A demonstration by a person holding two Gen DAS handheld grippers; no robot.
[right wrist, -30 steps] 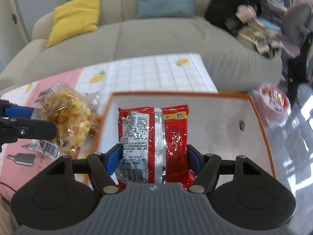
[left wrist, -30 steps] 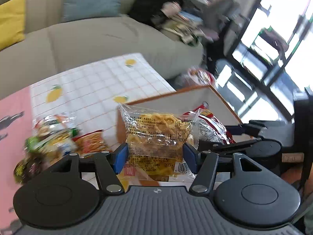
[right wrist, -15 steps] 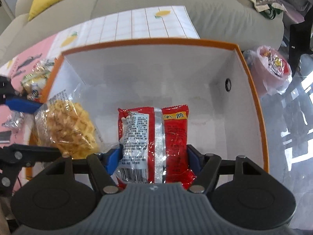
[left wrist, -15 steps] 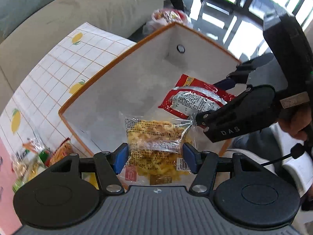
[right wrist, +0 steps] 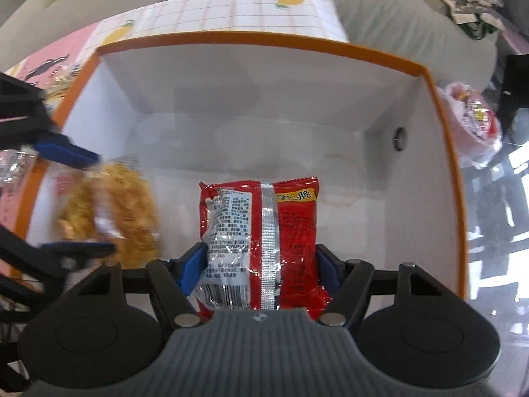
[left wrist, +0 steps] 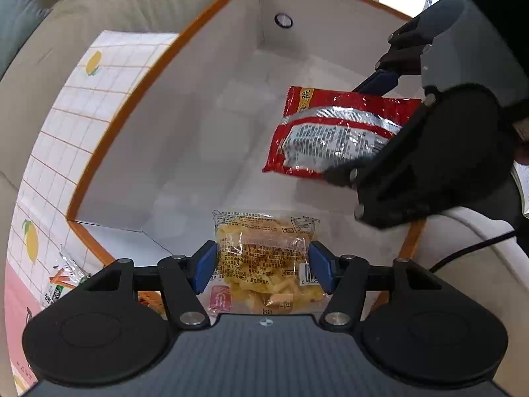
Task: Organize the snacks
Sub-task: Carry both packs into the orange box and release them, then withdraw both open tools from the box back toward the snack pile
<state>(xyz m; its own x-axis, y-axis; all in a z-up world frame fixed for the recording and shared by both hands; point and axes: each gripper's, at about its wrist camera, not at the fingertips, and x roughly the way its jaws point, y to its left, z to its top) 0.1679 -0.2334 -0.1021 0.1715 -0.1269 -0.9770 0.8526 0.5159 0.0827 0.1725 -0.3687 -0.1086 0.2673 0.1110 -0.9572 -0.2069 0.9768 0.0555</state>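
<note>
My left gripper point(left wrist: 263, 266) is shut on a clear packet of yellow ring snacks point(left wrist: 264, 258) and holds it pointing down inside the white box with the orange rim point(left wrist: 122, 109). My right gripper point(right wrist: 259, 269) is shut on a red snack packet point(right wrist: 264, 231), also held over the box's white floor point(right wrist: 264, 152). In the left wrist view the red snack packet point(left wrist: 334, 135) and the right gripper point(left wrist: 350, 127) hang at the right. In the right wrist view the yellow packet point(right wrist: 109, 218), blurred, is at the left between the left gripper's blue pads point(right wrist: 66, 154).
The box stands on a lemon-print cloth point(left wrist: 66, 132) with a pink mat point(right wrist: 49, 63) beside it. More snack packets point(left wrist: 62, 278) lie on the cloth left of the box. A beige sofa point(right wrist: 380, 3) lies behind. A bagged red item point(right wrist: 472, 122) sits beyond the box's right wall.
Both grippers have tipped downward and sunk into the box with their packets. The left one also rolled and swung over the box from the cloth side.
</note>
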